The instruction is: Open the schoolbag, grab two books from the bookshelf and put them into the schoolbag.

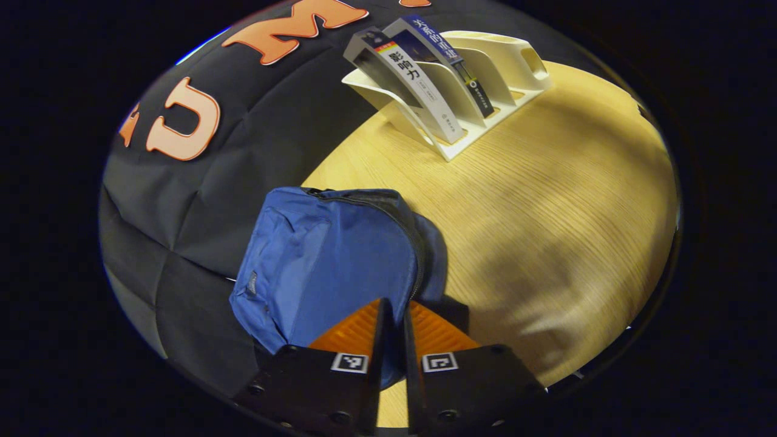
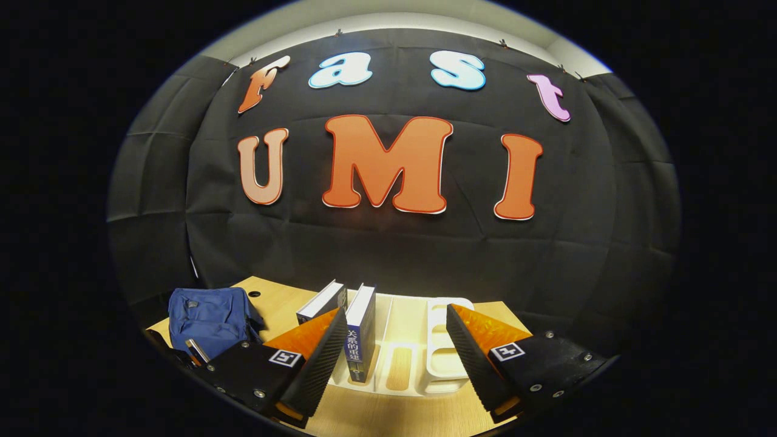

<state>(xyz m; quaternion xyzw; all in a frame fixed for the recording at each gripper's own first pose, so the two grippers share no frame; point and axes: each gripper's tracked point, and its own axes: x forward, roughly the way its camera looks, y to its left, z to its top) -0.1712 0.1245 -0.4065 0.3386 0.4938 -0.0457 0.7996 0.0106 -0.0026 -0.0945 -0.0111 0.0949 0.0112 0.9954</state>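
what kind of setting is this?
Likely a staged recording booth, not a real home: black cloth wall behind a wooden table, set with only a blue schoolbag and white bookshelf.

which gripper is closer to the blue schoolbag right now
Left. The left gripper is right at the schoolbag, its nearly closed fingers against the zipper edge. The right gripper is open in front of the bookshelf, with the bag off to its left.
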